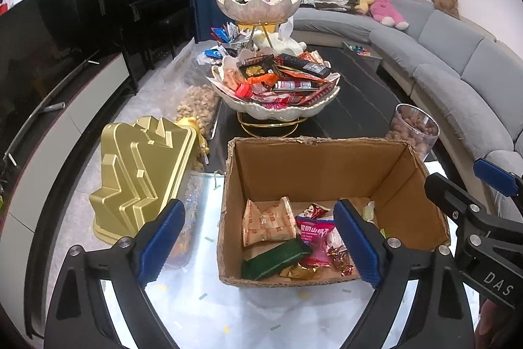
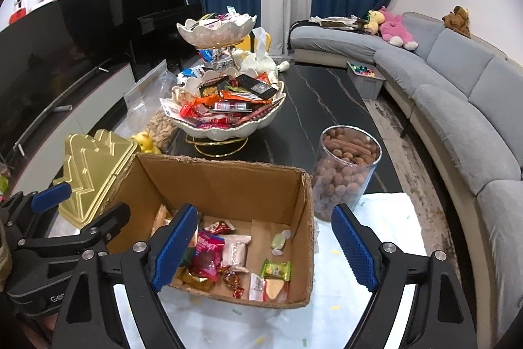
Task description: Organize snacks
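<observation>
Nearest the cameras, the left gripper (image 1: pixel 260 246) and right gripper (image 2: pixel 266 246) both hover with jaws spread wide, holding nothing, over the near edge of an open cardboard box (image 1: pixel 313 165) on the tabletop (image 2: pixel 327 94). Loose snacks (image 1: pixel 284 237) lie on the box floor. Just beyond stand a gold mould (image 1: pixel 143 172), a clear jar of nuts (image 2: pixel 346 172), then a two-tier snack stand (image 1: pixel 274 80) piled with packets.
</observation>
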Tool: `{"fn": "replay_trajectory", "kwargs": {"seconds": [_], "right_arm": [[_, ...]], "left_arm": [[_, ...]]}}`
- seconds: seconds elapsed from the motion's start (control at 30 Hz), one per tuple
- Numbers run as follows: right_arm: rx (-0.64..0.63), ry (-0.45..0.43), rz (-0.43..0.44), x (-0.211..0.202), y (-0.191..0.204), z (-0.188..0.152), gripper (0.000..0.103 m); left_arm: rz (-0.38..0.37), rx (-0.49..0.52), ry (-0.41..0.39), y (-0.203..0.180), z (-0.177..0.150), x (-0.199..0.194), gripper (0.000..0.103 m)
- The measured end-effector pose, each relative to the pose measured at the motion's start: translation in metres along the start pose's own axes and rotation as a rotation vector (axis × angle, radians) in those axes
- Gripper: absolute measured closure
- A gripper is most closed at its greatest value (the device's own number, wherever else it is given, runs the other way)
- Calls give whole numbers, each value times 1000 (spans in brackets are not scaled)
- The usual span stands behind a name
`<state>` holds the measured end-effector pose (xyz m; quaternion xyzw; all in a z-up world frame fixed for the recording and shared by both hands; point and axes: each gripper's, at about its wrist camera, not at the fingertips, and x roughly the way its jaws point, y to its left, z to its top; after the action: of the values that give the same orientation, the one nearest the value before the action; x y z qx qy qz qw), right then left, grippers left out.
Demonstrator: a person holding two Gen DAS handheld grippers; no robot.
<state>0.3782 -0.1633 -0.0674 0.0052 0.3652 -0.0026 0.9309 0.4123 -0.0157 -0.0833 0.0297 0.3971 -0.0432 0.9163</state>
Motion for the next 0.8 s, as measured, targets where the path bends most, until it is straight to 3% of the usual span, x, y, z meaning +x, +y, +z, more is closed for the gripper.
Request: {"fn": "replay_trajectory", "kwargs": {"seconds": [0.23, 0.8], "right_arm": [[2, -13, -10, -18, -1, -3, 18], [-9, -62, -22, -100, -1, -28, 18]], "left_arm": [[6, -2, -6, -1, -3, -17, 10], [20, 3, -53, -9, -29, -101, 7]]}}
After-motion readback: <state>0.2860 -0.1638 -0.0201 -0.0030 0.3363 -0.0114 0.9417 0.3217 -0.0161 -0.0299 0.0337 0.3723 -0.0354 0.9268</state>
